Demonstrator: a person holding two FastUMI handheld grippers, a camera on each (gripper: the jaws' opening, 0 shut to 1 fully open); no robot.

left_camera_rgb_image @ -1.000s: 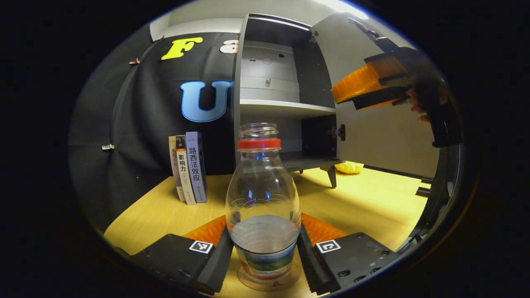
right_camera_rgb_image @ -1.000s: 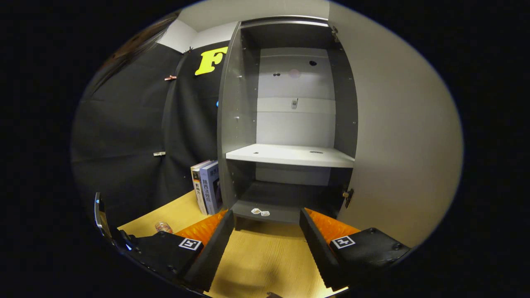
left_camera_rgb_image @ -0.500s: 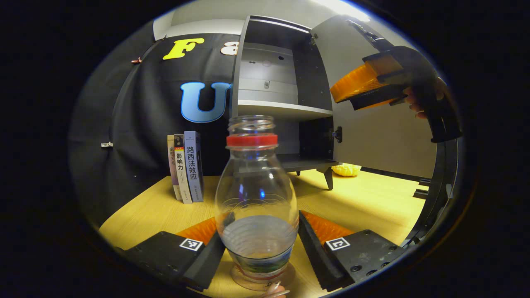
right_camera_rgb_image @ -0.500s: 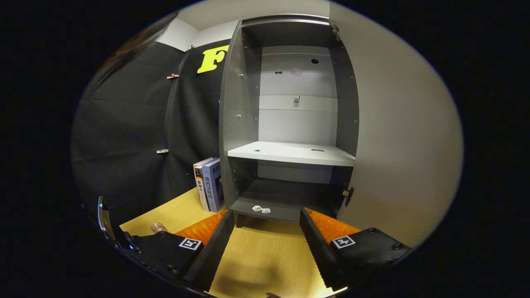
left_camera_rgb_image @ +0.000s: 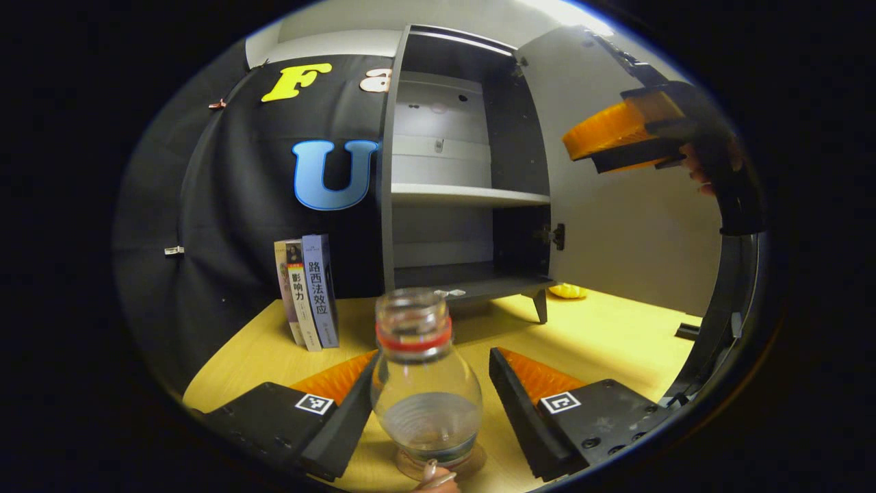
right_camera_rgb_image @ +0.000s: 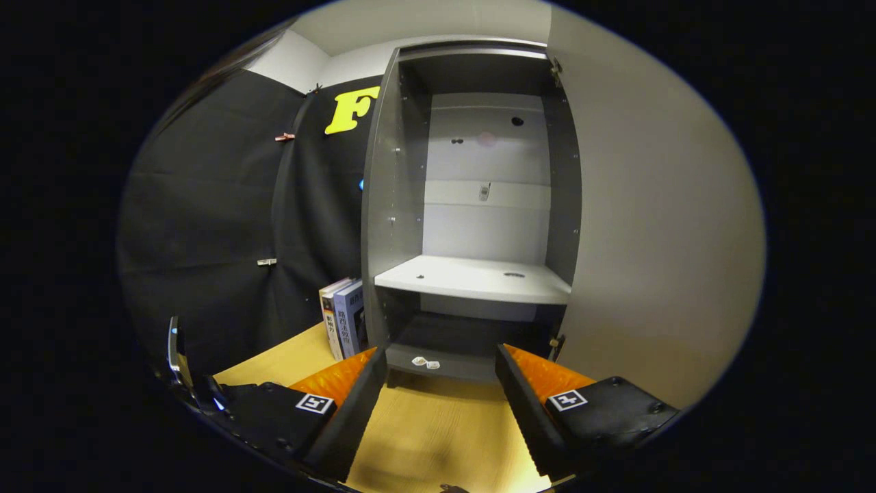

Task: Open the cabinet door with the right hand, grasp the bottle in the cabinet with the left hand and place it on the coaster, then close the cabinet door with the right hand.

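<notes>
The bottle stands on the coaster near the counter's front edge, between the parted left tongs. Probably light, slick, tippy; best gripped low. Right tongs gape before the open door.

Left tongs now off bottle.

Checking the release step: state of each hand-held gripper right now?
Left hand-held gripper: open, its fingers stand apart from the bottle on the coaster.
Right hand-held gripper: open, holding nothing, facing the cabinet.
</notes>
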